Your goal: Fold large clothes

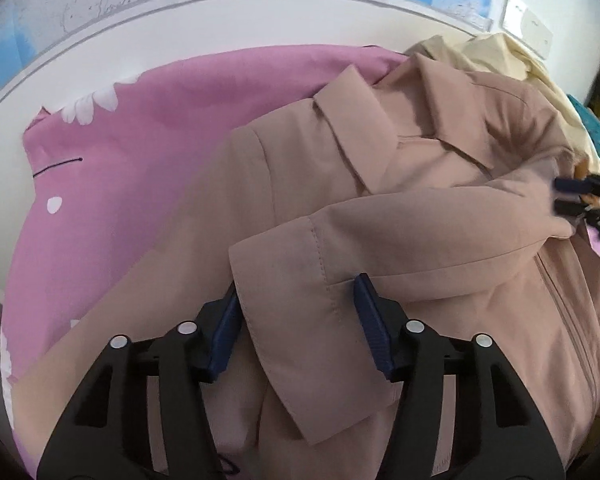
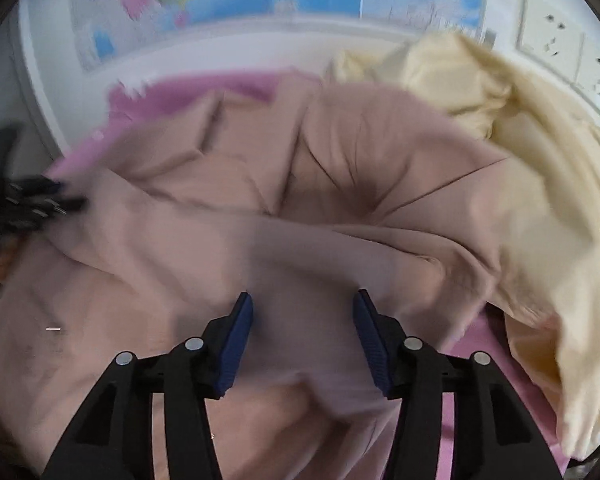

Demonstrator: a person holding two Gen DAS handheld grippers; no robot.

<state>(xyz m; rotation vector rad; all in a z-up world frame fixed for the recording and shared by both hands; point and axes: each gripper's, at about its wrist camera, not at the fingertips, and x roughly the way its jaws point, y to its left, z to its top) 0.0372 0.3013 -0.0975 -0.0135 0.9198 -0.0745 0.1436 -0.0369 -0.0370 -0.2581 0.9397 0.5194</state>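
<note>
Coat: dusty-pink tailored coat [image 1: 400, 208] w/ wide notched collar, woven fabric; we see it spread over the pink floral bedsheet [image 1: 140, 152], collar end toward the far edge by the wall, body running toward the near edge.
Sleeve: one sleeve [image 1: 300, 264] folded across the coat front; its stitched cuff lies between the left gripper's pads, near edge of the bed.
Left gripper: left gripper [image 1: 296, 308], black frame w/ blue ribbed pads, tilted down at the cuff. Jaws apart; left pad just beside the cuff edge, right pad at the cuff's stitched slit. We see no squeeze on the cloth.
Right gripper: right gripper [image 2: 303, 332], same build, over the coat's body on the right side. Jaws apart, pink cloth lying flat between them, not pinched. View is blurred, so we can't tell if the pads touch the fabric.
Cross views: in the left wrist view the right gripper shows as a blur at the right edge beside the coat shoulder; in the right wrist view the left one sits at the left edge.
Second garment: pale cream-yellow garment [image 2: 520, 168], crumpled, at the far right corner of the bed, partly under and beside the coat's shoulder.
Backdrop: white wall behind the far edge w/ a coloured map poster [image 2: 220, 4] and white wall sockets [image 2: 560, 52].
</note>
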